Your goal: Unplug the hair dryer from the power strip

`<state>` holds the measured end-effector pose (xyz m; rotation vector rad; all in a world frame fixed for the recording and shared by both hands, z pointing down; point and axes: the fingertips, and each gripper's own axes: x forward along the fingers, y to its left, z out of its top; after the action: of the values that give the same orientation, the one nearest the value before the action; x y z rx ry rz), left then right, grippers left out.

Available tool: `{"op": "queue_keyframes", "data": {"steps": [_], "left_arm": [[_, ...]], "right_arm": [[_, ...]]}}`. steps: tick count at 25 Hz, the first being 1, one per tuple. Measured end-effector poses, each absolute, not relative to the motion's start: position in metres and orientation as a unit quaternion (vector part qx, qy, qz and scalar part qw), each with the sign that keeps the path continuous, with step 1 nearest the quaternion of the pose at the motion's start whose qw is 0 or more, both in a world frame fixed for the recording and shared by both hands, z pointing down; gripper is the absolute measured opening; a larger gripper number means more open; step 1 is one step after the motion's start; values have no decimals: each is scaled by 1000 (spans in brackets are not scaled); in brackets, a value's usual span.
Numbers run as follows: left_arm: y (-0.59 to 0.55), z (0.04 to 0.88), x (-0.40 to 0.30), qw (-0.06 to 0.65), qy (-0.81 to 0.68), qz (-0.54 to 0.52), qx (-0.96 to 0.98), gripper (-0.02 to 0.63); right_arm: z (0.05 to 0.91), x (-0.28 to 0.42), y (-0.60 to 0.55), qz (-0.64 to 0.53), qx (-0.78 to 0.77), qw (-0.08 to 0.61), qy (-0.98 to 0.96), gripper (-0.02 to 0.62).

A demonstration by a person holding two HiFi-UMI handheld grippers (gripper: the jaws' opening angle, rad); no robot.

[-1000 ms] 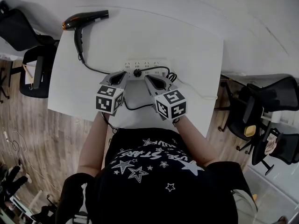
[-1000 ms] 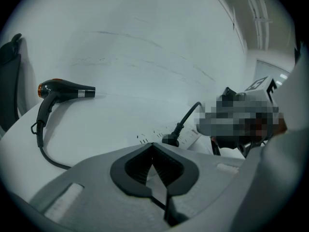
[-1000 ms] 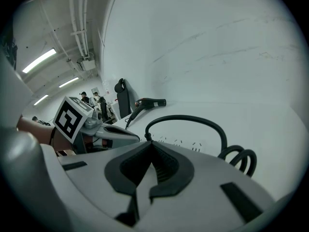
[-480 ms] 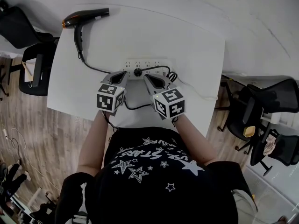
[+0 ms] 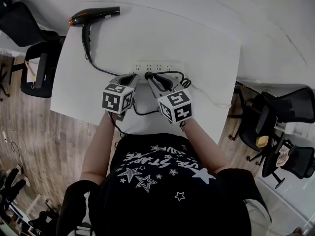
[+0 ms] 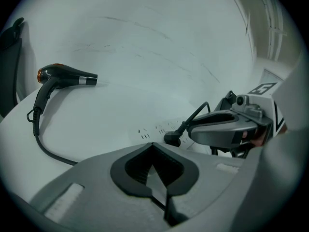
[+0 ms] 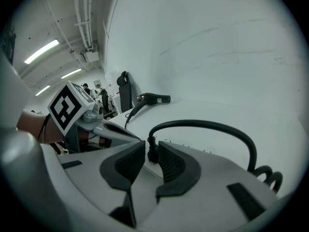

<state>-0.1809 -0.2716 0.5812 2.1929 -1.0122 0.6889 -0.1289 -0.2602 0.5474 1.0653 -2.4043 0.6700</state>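
Note:
A black hair dryer [image 5: 93, 14] lies at the far left of the white table [image 5: 206, 48]. Its black cord [image 5: 101, 70] runs to a black plug [image 5: 147, 75] seated in the white power strip [image 5: 162, 68]. In the right gripper view my right gripper [image 7: 151, 146] is shut on the plug [image 7: 152, 153], one pad on each side. My left gripper [image 5: 135, 76] is shut with nothing in it, its tip at the strip's left end. In the left gripper view, the strip [image 6: 154, 128] and the plug [image 6: 172, 139] lie just beyond the joined jaws.
Slack cord loops in a coil [image 5: 183, 81] to the right of the plug. The strip's white lead [image 5: 216, 102] trails toward the table's right edge. Black office chairs stand at the left [image 5: 29, 58] and at the right [image 5: 280, 112] on the wooden floor.
My right gripper has moved forward and left onto the plug and closed round it. The left gripper has edged up to the strip's left end.

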Motion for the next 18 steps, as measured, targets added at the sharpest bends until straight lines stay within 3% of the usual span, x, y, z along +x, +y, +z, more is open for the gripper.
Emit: {"op": "queue_keyframes", "data": {"steps": [18], "left_arm": [[-269, 582, -180, 292, -366, 290, 835, 8]], "right_arm": [[557, -141, -272, 212, 377, 259, -864, 80]]}}
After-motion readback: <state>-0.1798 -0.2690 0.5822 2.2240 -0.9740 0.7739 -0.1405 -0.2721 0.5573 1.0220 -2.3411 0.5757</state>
